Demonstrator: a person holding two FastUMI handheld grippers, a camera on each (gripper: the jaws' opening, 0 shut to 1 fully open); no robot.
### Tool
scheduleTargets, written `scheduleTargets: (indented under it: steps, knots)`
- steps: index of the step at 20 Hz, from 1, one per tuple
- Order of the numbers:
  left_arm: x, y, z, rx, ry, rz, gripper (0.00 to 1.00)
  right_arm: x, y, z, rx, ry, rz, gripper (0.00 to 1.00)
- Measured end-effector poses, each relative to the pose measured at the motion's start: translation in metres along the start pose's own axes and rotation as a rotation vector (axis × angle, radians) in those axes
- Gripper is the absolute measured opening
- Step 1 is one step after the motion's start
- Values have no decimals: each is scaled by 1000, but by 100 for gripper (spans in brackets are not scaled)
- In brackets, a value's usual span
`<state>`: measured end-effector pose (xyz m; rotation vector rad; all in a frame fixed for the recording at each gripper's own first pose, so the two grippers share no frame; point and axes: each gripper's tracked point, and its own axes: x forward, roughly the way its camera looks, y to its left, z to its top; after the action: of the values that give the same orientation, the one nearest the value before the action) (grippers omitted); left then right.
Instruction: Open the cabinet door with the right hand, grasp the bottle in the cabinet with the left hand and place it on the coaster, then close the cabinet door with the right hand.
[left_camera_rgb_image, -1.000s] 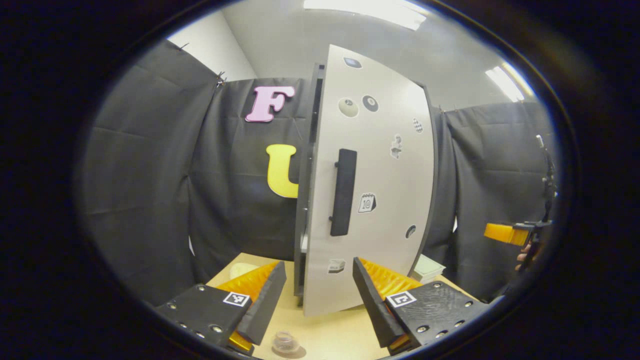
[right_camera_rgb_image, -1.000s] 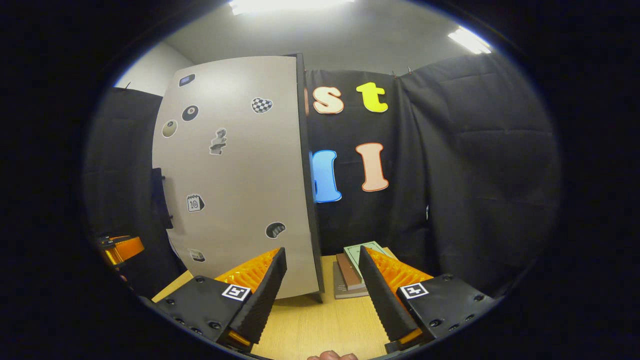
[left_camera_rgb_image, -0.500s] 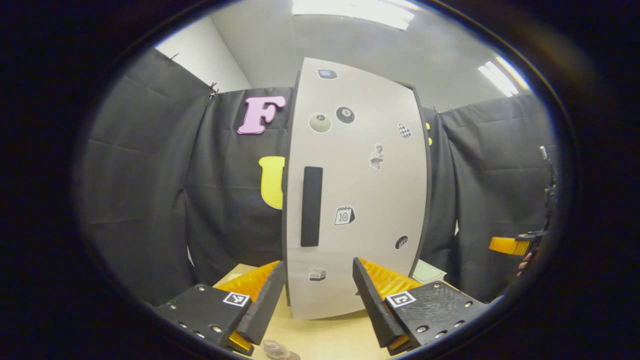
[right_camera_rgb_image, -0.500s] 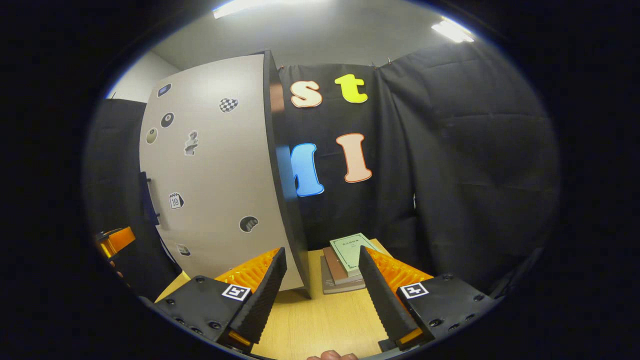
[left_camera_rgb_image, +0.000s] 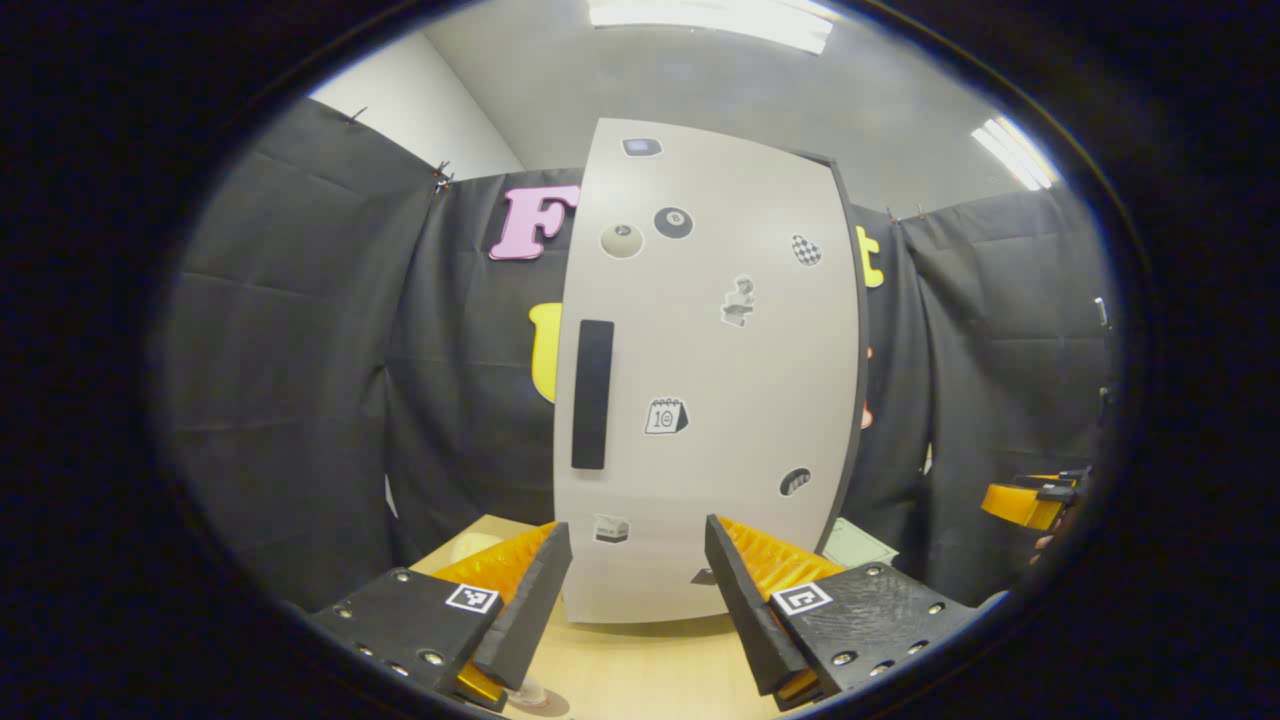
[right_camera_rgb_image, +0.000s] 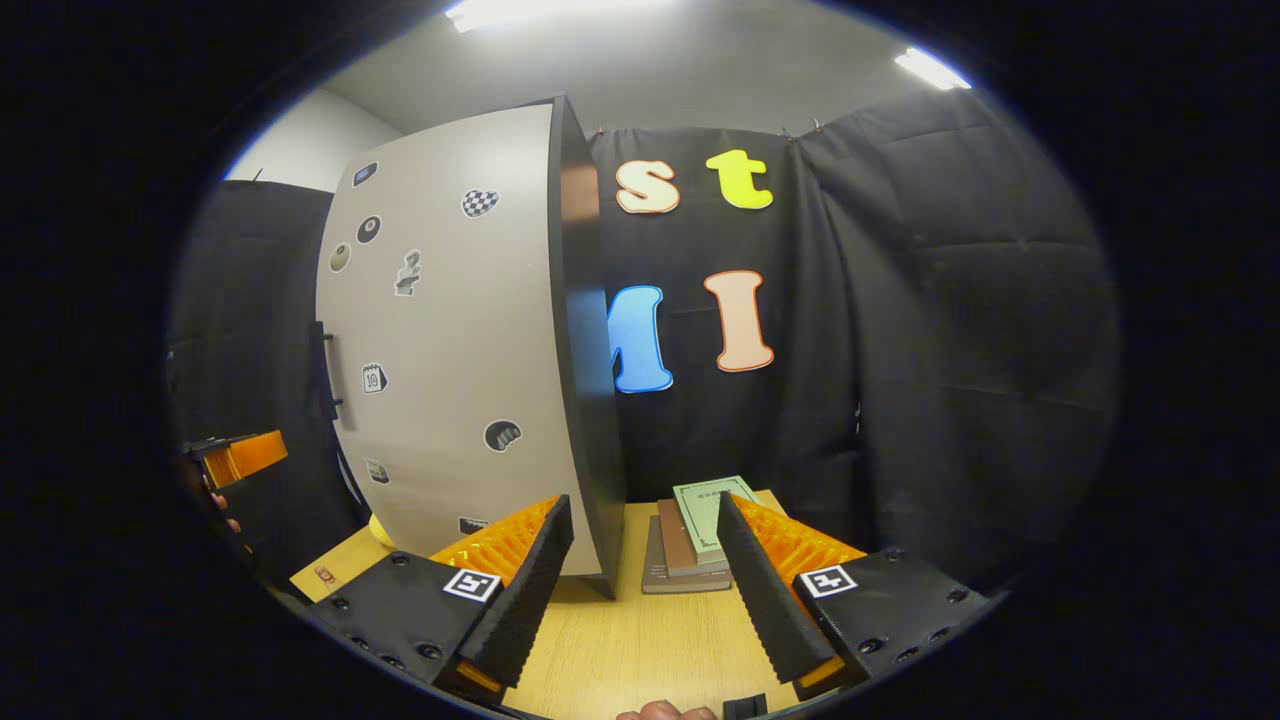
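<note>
— Nearest the lens in the left gripper view, what is seen?

— The left gripper (left_camera_rgb_image: 637, 585) is seen with its two fingers spread apart and nothing held between them. Beneath the left finger, at the very bottom edge, the bottle (left_camera_rgb_image: 533, 694) is glimpsed on the wooden table (left_camera_rgb_image: 640, 670); only its clear top can be made out, and whether a coaster lies under it cannot be told.

— And past the fingers?

— The cabinet door (left_camera_rgb_image: 700, 370) is presented flat to the camera, shut against the cabinet, with no gap visible along its left edge. A dark vertical handle (left_camera_rgb_image: 592, 394) is mounted near that left edge, and small stickers are scattered over the pale panel. A pale round object (left_camera_rgb_image: 474, 543) is seen on the table just left of the cabinet's foot. Far to the right, the tip of the right gripper (left_camera_rgb_image: 1030, 500) is caught near the edge.

— What is shown in the right gripper view?

— The right gripper (right_camera_rgb_image: 645, 590) is likewise seen released, its fingers wide apart and empty, well clear of the door. Between and beyond them, a stack of books (right_camera_rgb_image: 695, 540) is laid on the table beside the cabinet's dark side wall (right_camera_rgb_image: 585, 330). The door is viewed obliquely to the left, and the left gripper is spotted farther left.
</note>
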<state>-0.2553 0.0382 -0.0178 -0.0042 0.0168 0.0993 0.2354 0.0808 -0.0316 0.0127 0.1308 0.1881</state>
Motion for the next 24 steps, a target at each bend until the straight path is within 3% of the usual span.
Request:
scheduleTargets:
  steps: [3, 7, 11, 24]
  knots:
    - [-6, 11, 8, 3, -7, 64, 83, 2, -3, 0, -8, 4, 34, 93]
    - [-12, 13, 12, -47, 12, 100, 83, 6, 5, 7, -19, -4, 50, 93]
    - [-23, 27, 18, -28, 10, 125, 83, 7, 23, 1, -43, 11, 67, 93]
    - [-28, 92, -16, -96, 3, -3, 81, -2, 93, -11, -91, 47, -23, 93]
